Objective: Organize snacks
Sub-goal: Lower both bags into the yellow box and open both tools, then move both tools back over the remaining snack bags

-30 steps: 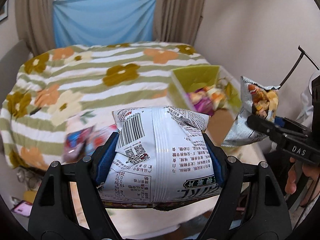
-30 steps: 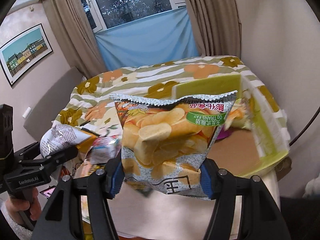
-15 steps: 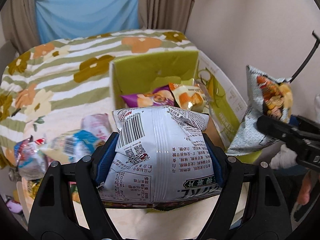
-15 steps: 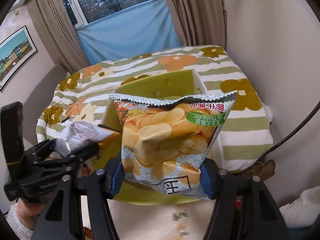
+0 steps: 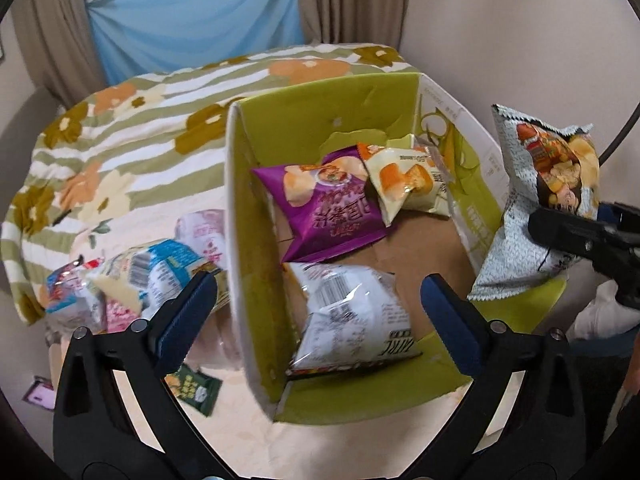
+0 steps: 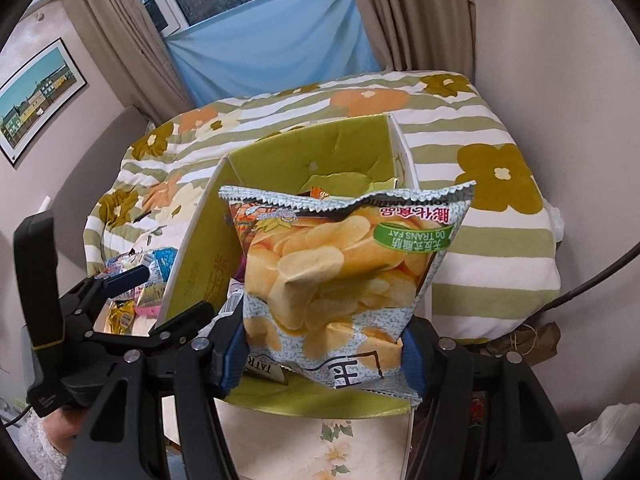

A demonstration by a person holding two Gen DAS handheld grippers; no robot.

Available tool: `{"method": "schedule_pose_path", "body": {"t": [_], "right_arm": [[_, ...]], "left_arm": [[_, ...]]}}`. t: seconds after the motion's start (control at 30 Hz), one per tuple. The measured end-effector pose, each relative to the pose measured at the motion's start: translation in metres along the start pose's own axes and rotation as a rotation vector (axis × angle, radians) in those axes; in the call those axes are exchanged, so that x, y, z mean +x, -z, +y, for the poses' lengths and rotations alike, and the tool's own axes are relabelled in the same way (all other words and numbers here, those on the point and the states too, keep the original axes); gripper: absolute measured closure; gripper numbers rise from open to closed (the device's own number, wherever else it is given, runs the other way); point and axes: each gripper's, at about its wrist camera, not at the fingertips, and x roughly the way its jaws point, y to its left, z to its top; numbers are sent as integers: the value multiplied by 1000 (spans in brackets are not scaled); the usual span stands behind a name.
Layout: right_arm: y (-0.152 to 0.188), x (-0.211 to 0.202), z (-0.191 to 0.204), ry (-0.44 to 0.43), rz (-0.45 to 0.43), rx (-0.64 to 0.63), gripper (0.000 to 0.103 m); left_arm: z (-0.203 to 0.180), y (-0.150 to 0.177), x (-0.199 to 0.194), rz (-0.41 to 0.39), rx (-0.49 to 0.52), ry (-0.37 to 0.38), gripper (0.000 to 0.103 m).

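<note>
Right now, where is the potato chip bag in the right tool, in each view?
Left wrist view: potato chip bag at the right edge, clamped in the right tool.
Right wrist view: centre, filling the foreground above the box.
Shared landmark: the green cardboard box.

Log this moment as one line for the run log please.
left gripper: jaws just opened, empty | white chip bag: lying in green box | right gripper: shut on potato chip bag, above box

left hand-held gripper (image 5: 318, 300) jaws just opened, white snack bag (image 5: 352, 316) dropped into green box (image 5: 256, 240)
</note>
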Motion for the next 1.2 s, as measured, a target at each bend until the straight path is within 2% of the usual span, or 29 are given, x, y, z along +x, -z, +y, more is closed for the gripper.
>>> {"method": "schedule_pose_path", "body": {"t": [0.2,0.43,0.47,0.5,0.53,0.63,0.67,0.8,0.97,1.2], "right_arm": [[-9,10,11,-46,13,-77,43],[-14,45,15,-69,85,-111,41],[-14,49,14,-63,90,-108,39],[-13,50,13,-57,90,-105,31],[-12,52,12,-45,87,-102,18],[-8,49,9,-36,63,-95,3],[-6,48,8,-35,56,-93,1],[3,43,7,-30,29,-91,1],[9,37,10,-34,60,-83,1],[12,8,24,-1,-6,-126,1]], "left_arm": [[11,8,-10,1,-49,-16,2],[20,17,-15,7,-65,-52,2],[21,17,-14,13,-68,-43,2],[23,18,-14,15,-75,-35,2],[25,19,-16,11,-88,-31,2],[28,19,-18,9,-97,-24,2],[28,19,-19,10,-93,-28,2],[27,22,-22,6,-88,-27,2],[26,23,-28,-1,-84,-16,2],[33,30,-48,-19,-109,5,2]]}}
